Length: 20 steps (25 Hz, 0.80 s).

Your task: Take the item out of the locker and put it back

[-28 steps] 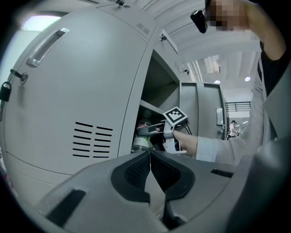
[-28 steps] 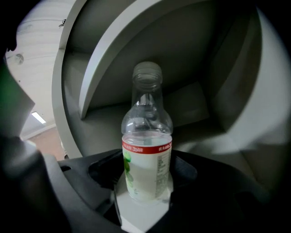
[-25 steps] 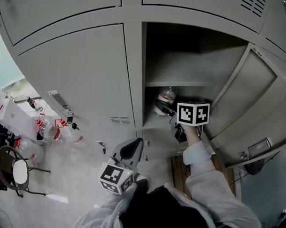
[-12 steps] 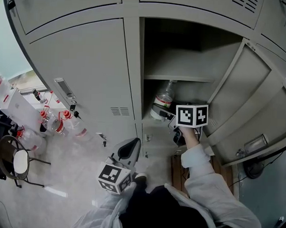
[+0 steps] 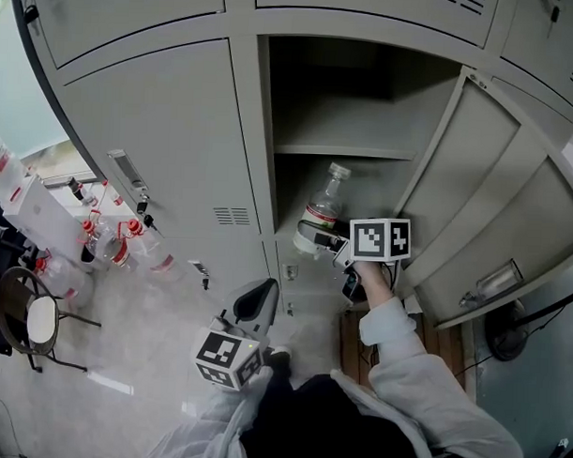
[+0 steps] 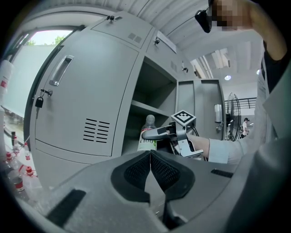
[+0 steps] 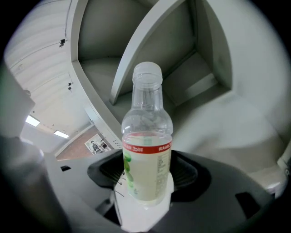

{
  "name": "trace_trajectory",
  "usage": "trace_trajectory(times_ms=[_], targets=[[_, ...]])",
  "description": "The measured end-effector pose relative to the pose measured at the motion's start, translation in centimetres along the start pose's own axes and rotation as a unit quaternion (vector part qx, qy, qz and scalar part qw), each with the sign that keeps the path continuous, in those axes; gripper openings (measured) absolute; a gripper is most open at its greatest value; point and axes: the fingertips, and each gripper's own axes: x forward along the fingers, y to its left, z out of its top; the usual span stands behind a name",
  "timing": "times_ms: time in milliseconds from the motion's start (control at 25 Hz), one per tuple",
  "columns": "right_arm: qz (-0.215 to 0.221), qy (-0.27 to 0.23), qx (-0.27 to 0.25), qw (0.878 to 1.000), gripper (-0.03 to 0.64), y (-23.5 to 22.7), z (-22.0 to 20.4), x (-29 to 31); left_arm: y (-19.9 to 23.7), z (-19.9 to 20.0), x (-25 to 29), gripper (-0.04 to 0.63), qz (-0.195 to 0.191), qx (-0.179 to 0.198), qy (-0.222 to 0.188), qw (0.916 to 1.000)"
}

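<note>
A clear plastic bottle [image 5: 319, 211] with a red-and-green label and pale liquid is held tilted at the mouth of the open locker's lower compartment [image 5: 363, 193]. My right gripper [image 5: 316, 241] is shut on the bottle [image 7: 146, 150], its dark pads pressing both sides of the body. The left gripper view shows the bottle [image 6: 147, 139] and the right gripper [image 6: 152, 133] in front of the locker. My left gripper [image 5: 259, 301] hangs low in front of the closed locker door [image 5: 167, 144], its jaws shut with nothing between them [image 6: 150, 163].
The locker's door [image 5: 484, 211] stands swung open to the right. A shelf [image 5: 341, 152] divides the open locker. Several bottles [image 5: 108, 245] and a white box sit on the floor at left, beside a chair [image 5: 25, 327]. A closed door's handle and padlock [image 6: 40, 101] are at left.
The right gripper has drawn the bottle outward from the lower compartment toward me and tilted it more upright. The left gripper has drifted slightly.
</note>
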Motion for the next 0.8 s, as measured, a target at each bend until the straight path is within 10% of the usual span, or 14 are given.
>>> trace_trajectory(times_ms=[800], targets=[[-0.009, 0.029, -0.068, 0.997, 0.302, 1.3, -5.6, -3.7, -1.0, -3.3, -5.7, 0.008, 0.082, -0.003, 0.009, 0.9966]])
